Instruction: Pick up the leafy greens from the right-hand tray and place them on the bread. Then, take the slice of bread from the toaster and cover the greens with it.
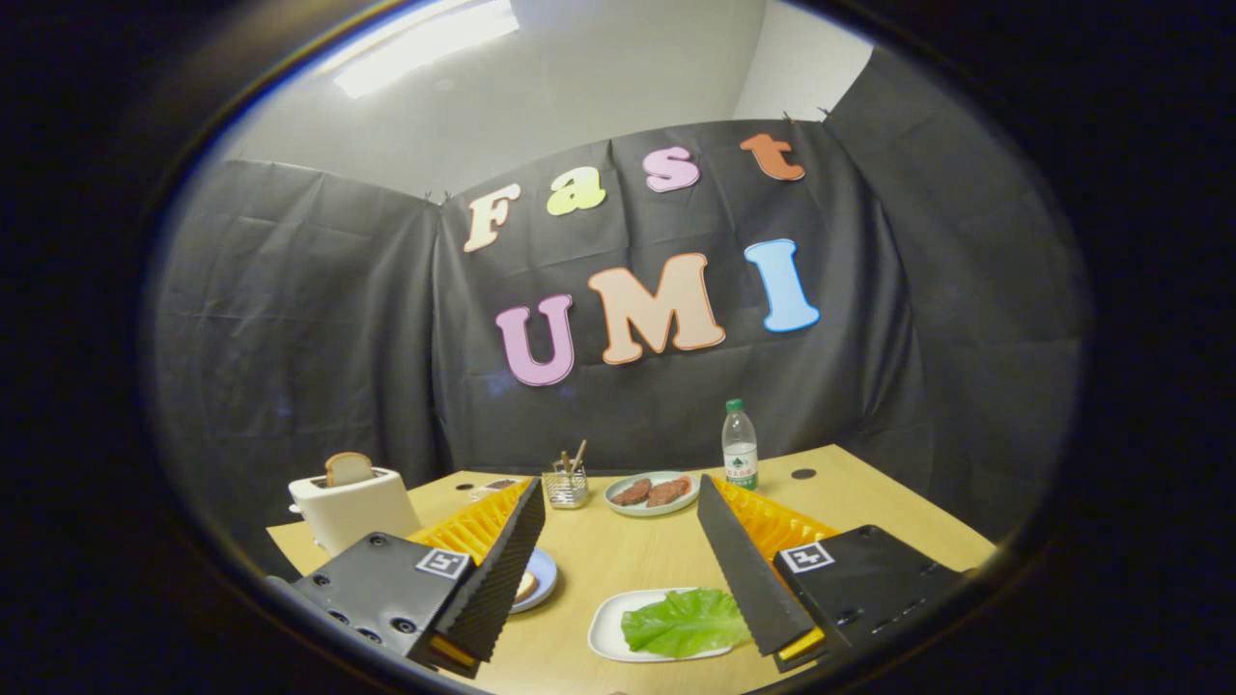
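We find the gripper (623, 569) jaws wide apart, grasping nothing. Left to right on the wooden worktop (618, 555): toaster (352, 507) holding bread slice (348, 468), blue plate (536, 577), lettuce leaf (681, 621) on white tray (606, 627) between jaws, water bottle (740, 447).

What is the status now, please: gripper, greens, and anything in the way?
Gripper open, holding nothing. Leafy greens on white tray, between the fingers, near the right one. Bread slice upright in toaster. Nothing between fingers and greens.

bottle (740, 446) label – unreadable, no legible text
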The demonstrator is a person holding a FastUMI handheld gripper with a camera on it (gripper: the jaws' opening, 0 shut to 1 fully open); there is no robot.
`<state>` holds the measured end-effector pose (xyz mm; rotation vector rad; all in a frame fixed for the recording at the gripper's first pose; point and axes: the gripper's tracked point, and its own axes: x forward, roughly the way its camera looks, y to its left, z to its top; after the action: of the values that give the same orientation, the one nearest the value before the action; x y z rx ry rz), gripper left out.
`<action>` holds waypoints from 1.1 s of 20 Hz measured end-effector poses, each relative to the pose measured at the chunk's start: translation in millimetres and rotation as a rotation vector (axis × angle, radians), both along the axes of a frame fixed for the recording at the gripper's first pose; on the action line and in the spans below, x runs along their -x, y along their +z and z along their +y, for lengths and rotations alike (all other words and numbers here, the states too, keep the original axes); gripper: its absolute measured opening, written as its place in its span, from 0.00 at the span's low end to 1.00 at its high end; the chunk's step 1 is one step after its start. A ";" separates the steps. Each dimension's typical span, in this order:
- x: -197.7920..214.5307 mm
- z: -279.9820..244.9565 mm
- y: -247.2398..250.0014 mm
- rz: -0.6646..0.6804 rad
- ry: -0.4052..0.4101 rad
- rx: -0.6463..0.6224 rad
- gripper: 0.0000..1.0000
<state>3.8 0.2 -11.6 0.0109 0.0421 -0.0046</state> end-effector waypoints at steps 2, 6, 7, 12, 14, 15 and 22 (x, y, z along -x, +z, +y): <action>-0.2 2.6 -0.1 0.001 0.001 0.004 1.00; -0.2 10.3 -2.5 0.003 0.013 0.017 1.00; -0.3 11.9 -2.5 0.004 0.017 0.019 1.00; -1.8 2.8 -4.2 0.009 0.000 0.009 1.00; -2.3 -6.8 -8.0 0.024 -0.021 -0.003 1.00; -3.0 -11.7 -11.2 0.037 -0.032 -0.009 1.00; -7.1 -55.9 -40.7 0.125 -0.114 -0.071 1.00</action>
<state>11.0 -55.7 -52.3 0.0841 0.1667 -0.1174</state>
